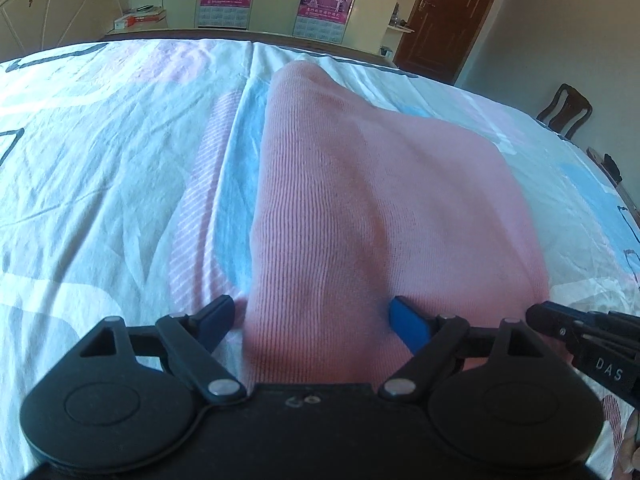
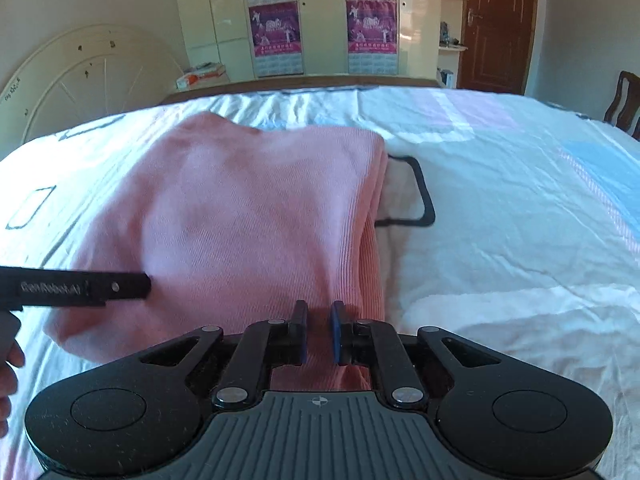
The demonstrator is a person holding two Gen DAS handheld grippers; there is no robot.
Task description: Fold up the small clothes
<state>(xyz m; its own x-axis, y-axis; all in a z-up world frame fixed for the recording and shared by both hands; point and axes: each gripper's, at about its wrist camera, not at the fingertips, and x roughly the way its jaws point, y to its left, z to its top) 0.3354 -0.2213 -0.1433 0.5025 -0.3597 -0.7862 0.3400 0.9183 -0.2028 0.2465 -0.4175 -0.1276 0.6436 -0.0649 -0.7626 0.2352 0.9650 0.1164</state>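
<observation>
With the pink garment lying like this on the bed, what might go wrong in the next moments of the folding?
1. The right claw is shut on the near edge of the pink garment while the left claw stands open around the fabric; pulling from one side only may skew the fold.
2. The two claws are close together, so they may collide.
3. The bedsheet is wrinkled and could get pinched along with the garment.

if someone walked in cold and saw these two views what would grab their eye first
The pink knit garment dominates, spread in the middle of a bed sheet printed in white, pale blue and pink. The right gripper is clamped on its near edge, while the left gripper stands open with the cloth running between its fingers. Behind the bed, magenta posters hang on a cream wardrobe.
</observation>
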